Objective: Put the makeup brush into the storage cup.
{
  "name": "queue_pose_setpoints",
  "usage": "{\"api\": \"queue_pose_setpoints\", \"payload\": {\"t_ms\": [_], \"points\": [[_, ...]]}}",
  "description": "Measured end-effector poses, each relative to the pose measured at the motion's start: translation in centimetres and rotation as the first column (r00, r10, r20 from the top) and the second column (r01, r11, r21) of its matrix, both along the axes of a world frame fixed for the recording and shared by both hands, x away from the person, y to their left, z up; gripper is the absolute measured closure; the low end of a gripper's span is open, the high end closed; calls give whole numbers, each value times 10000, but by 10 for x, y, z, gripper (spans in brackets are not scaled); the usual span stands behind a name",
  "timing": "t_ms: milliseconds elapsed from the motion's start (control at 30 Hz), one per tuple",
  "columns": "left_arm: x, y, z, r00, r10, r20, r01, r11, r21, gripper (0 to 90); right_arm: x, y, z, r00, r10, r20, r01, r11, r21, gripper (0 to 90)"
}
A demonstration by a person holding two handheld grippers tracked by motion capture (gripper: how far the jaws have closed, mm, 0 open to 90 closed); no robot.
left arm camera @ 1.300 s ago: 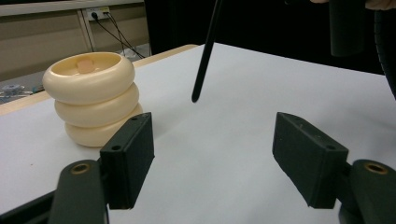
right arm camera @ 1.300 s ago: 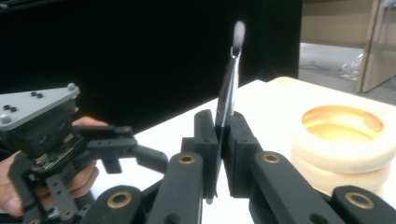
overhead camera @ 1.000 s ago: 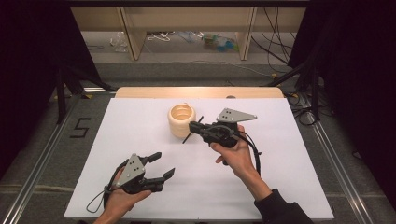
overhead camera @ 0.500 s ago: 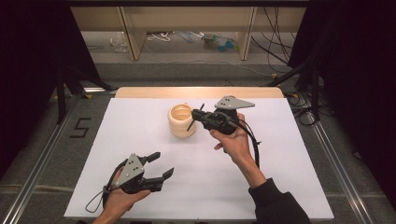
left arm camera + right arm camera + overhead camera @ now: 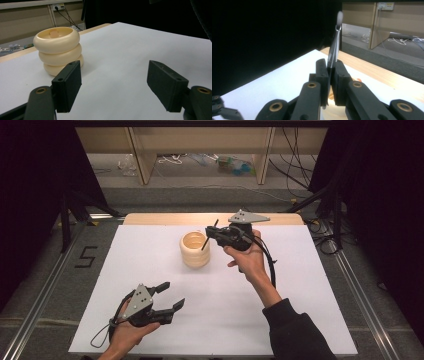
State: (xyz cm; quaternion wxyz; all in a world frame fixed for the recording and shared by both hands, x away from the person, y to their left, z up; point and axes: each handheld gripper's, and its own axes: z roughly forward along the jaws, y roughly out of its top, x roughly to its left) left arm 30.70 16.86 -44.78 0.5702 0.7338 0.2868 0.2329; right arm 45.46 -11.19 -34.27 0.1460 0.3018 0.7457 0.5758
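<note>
The cream ribbed holder stood near table centre. The right gripper, at its 3 o'clock, was clamped on a slim dark tool tilted over the rim. The left gripper, at 7 o'clock, was held agape, empty. The tool was best steadied upright above the opening, lowered slowly, and released only once seated.

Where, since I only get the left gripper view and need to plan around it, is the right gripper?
Observer: The right gripper is raised beside the cream pot, on the side away from your camera.
Operator: Is it holding anything?
Observer: Yes, its jaws are shut on a thin stick with a pale tip pointing up.
Operator: Is the stick in the pot?
Observer: From the high view its lower end lies over the pot's mouth; whether it is inside, I cannot tell.
</note>
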Motion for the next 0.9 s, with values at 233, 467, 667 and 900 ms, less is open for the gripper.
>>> {"api": "queue_pose_setpoints", "payload": {"t_ms": [233,467,667,900], "points": [[0,1,0,10000,15,28,-15,10000,-21,274,11,4,3,9999,-113,42,113,9999,48,852],[0,1,0,10000,42,60,-42,10000,-6,274,18,5,6,9995,-284,-121,285,9996,83,852],[0,1,0,10000,73,22,-73,10000,-34,274,26,6,6,9989,-424,-182,427,9990,160,852],[0,1,0,10000,39,68,-39,10000,-3,273,33,9,8,9983,-568,-112,567,9984,-39,852]]}}
